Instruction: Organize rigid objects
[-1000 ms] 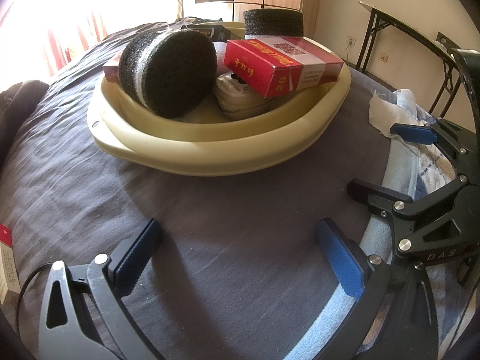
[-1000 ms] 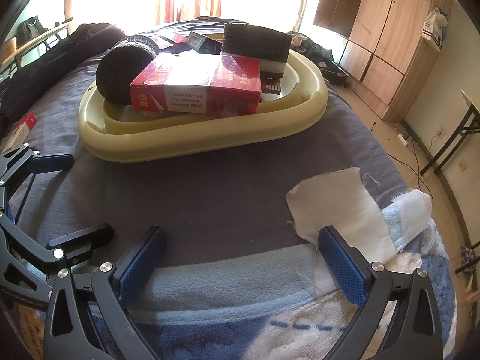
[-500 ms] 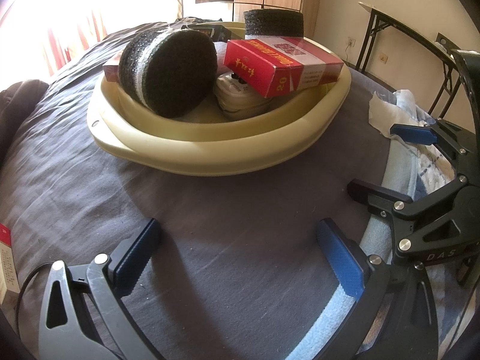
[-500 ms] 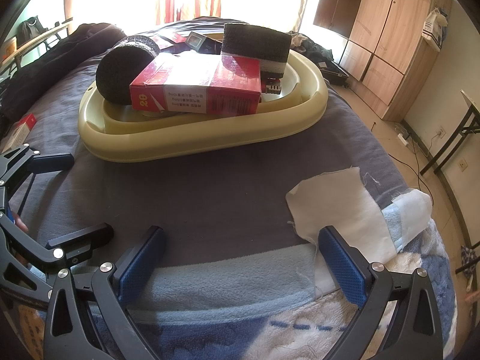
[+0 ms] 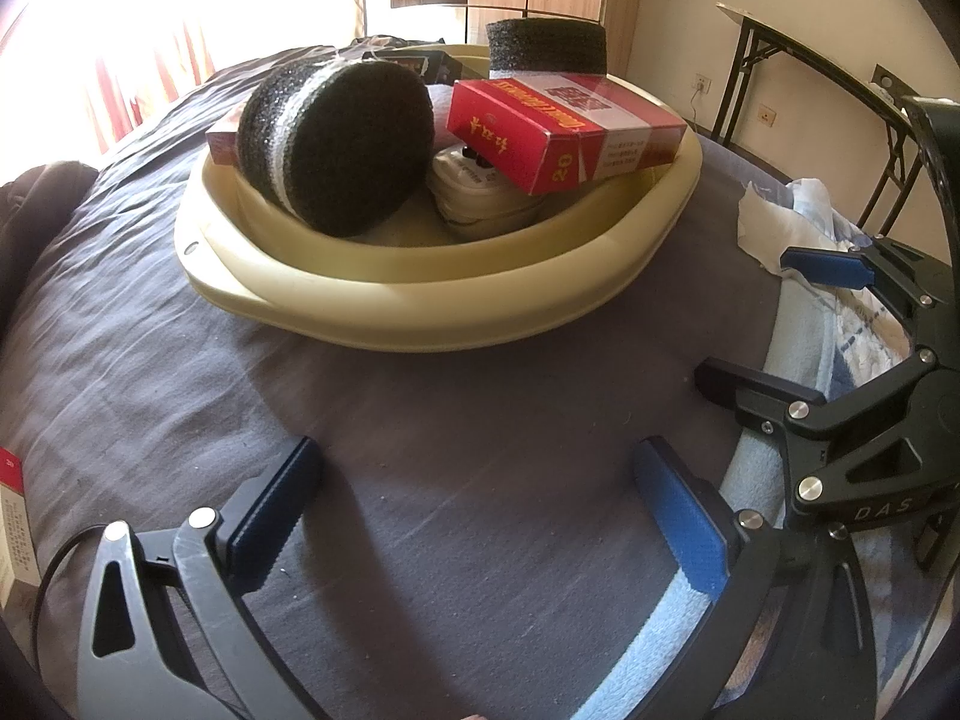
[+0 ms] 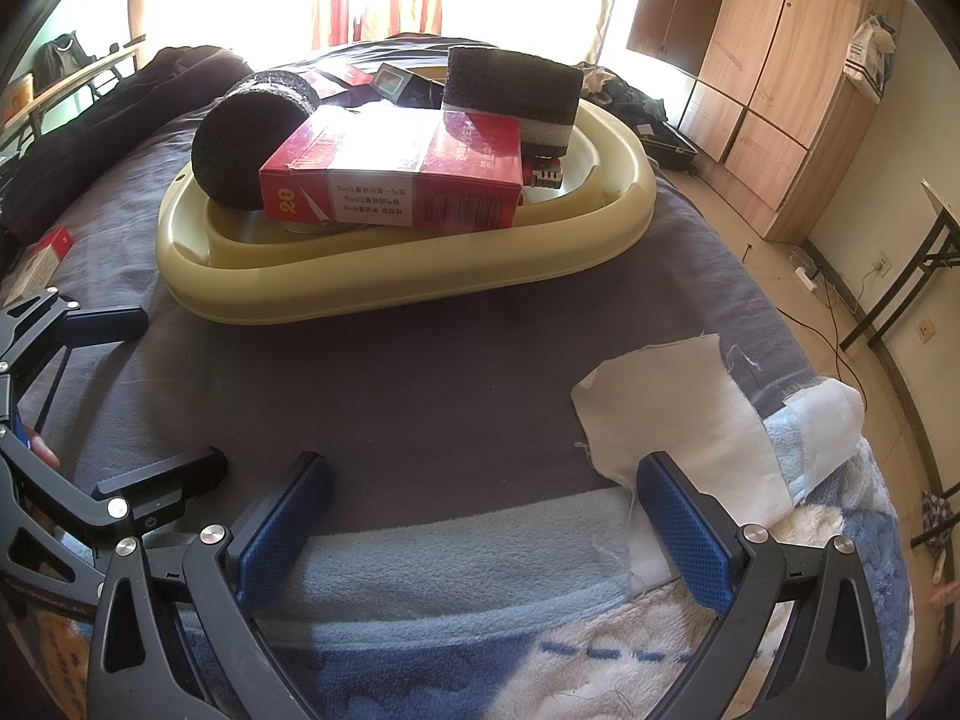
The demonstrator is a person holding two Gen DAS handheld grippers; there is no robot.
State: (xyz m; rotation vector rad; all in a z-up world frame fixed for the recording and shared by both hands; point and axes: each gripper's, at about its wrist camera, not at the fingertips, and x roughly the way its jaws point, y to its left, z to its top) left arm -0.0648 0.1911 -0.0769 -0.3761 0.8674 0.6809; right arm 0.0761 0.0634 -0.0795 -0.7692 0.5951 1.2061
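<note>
A cream plastic basin (image 5: 420, 300) (image 6: 372, 294) sits on the grey bed sheet ahead of both grippers. It holds a red carton (image 5: 564, 132) (image 6: 396, 180), a round black foam disc (image 5: 342, 144) (image 6: 240, 144), a second black foam block (image 5: 546, 51) (image 6: 510, 90), a white device (image 5: 480, 198) and small boxes at the back. My left gripper (image 5: 474, 510) is open over bare sheet, short of the basin. My right gripper (image 6: 480, 516) is open too, low over a blue towel. Neither holds anything.
A white cloth (image 6: 678, 414) (image 5: 768, 222) lies by the right gripper's right finger on the blue-and-white blanket (image 6: 540, 648). A small red-and-white box (image 6: 42, 252) (image 5: 12, 516) lies on the sheet at the left. A wardrobe (image 6: 774, 72) and a folding table (image 5: 828, 90) stand beyond the bed.
</note>
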